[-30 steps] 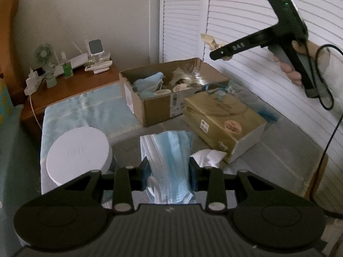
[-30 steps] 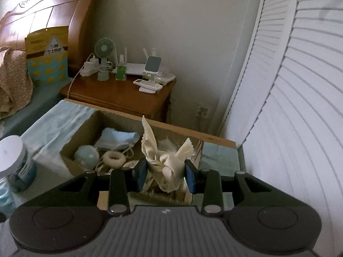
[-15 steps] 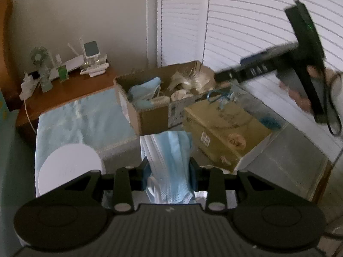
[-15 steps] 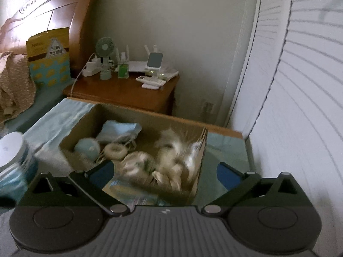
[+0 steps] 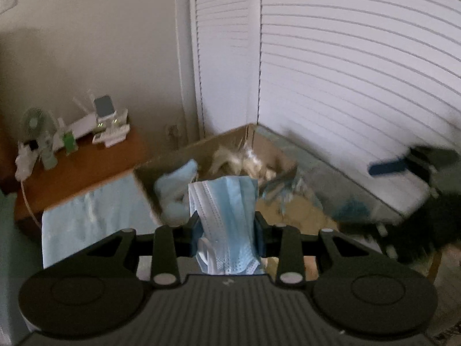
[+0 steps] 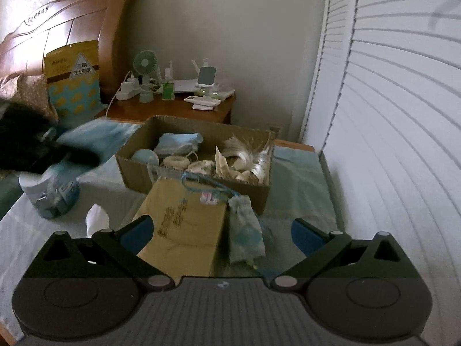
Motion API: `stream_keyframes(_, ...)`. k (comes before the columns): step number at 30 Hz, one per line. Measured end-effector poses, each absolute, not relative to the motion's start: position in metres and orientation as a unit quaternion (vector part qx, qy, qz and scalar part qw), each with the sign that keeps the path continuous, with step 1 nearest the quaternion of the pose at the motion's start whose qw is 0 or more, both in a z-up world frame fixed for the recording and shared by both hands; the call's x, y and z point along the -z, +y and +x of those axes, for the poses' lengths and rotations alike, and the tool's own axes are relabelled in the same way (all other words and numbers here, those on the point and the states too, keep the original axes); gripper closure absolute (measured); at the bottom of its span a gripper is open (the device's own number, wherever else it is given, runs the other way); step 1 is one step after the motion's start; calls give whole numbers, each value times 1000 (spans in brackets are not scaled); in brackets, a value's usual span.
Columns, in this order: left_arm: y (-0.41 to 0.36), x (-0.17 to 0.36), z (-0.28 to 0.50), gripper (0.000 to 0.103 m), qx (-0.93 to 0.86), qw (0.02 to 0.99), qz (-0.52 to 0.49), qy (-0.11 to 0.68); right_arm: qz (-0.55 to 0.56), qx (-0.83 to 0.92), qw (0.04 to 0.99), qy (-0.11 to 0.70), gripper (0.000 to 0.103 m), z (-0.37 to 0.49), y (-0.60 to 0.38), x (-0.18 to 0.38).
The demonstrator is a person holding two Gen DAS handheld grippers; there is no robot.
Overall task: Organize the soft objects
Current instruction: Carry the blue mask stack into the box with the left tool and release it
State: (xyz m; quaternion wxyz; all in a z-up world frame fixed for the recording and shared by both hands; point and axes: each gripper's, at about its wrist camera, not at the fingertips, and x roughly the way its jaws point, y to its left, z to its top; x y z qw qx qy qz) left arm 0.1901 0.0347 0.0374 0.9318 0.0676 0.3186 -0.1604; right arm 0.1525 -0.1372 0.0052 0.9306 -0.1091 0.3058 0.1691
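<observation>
Left claw (image 5: 226, 229) clamped on a stack of blue face masks (image 5: 224, 210) — long axis running forward toward the cardboard box (image 6: 196, 181), held above the tabletop. Right claw (image 6: 220, 232) spread wide, empty — over the brown tissue pack (image 6: 184, 225).

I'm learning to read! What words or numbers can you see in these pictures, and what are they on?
None read clearly.
Yellow bag by the headboard: a triangle sign with printed characters, too small to read.
Brown box: dark stamped print, too blurred.
Small tag on the box: too small.
</observation>
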Motion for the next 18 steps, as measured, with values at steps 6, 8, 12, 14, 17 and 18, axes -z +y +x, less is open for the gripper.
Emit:
stream_keyframes(6,15,-48,236,66,193,923,78,323,-101,-164,933,303,0,128,-147,-2)
stream_keyframes(8,6,-51,252,66,202,920,88,324,-102,-162,934,301,0,125,-150,-1)
stream_keyframes(12,-12,-53,286,66,213,914,115,326,-87,-157,937,301,0,124,-158,-2)
stream_keyframes(14,-21,-49,300,66,222,909,133,326,-81,-157,937,300,0,126,-162,-1)
stream_keyframes(17,-34,-40,320,66,227,898,171,335,-77,-153,938,300,0,129,-165,0)
stream_keyframes(18,-37,-36,327,66,226,895,183,338,-75,-152,938,301,0,130,-167,0)
